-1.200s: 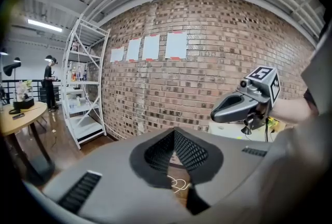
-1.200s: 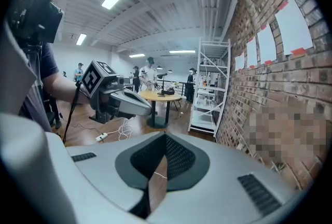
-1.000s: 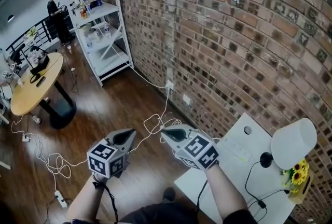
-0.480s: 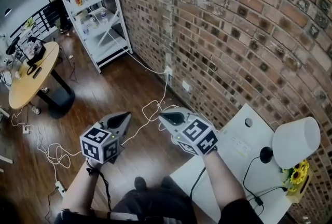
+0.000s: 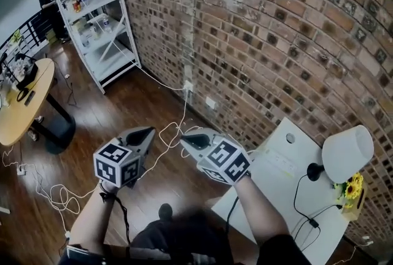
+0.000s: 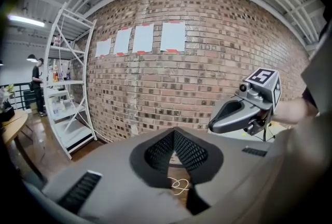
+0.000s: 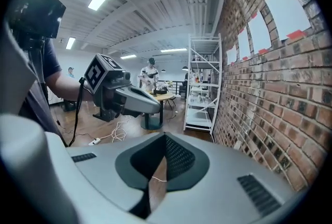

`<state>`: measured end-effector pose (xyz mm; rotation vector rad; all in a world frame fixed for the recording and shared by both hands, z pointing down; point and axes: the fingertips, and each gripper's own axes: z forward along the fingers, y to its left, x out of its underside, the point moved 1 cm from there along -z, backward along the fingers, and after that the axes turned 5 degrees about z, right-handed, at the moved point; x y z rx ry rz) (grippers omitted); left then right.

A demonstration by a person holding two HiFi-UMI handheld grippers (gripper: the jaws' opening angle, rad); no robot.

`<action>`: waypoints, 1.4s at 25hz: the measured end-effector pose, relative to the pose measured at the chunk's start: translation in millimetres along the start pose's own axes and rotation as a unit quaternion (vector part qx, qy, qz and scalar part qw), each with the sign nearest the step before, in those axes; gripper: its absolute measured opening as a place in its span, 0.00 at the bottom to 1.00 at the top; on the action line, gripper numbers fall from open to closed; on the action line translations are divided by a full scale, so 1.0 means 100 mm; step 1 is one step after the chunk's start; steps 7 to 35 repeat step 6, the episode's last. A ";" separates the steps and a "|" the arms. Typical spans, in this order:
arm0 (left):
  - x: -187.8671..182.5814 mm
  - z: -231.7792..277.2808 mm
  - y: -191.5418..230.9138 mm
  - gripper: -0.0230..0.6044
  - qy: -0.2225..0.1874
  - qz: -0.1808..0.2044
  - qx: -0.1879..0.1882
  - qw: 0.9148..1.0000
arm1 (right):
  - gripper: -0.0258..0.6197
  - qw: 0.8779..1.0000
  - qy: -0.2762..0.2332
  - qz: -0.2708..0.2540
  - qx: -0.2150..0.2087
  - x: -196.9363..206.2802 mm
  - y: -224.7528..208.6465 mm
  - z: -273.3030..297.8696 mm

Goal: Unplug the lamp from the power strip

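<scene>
We hold both grippers over open wooden floor [image 5: 147,104], just short of the white table's [image 5: 264,196] near edge. The left gripper [image 5: 140,135] and the right gripper [image 5: 191,140] each have their jaws together on nothing. The lamp [image 5: 347,153] stands at the table's far side by the brick wall [image 5: 276,61]. The power strip [image 5: 279,163] lies on the table between the lamp and the right gripper.

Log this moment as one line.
task: not begun | left gripper: shut, empty | right gripper: shut, empty | lamp: on table, untouched
</scene>
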<state>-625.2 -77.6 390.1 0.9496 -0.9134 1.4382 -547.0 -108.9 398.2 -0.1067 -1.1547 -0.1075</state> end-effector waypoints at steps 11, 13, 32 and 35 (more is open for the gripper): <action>0.08 -0.18 0.44 0.06 -0.008 -0.016 0.026 0.999 | 0.02 1.000 0.010 -0.004 0.021 -0.23 0.21 0.45; 0.08 -0.18 0.44 0.06 -0.008 -0.016 0.026 0.999 | 0.02 1.000 0.010 -0.004 0.021 -0.23 0.21 0.45; 0.08 -0.18 0.44 0.06 -0.008 -0.016 0.026 0.999 | 0.02 1.000 0.010 -0.004 0.021 -0.23 0.21 0.45; 0.08 -0.18 0.44 0.06 -0.008 -0.016 0.026 0.999 | 0.02 1.000 0.010 -0.004 0.021 -0.23 0.21 0.45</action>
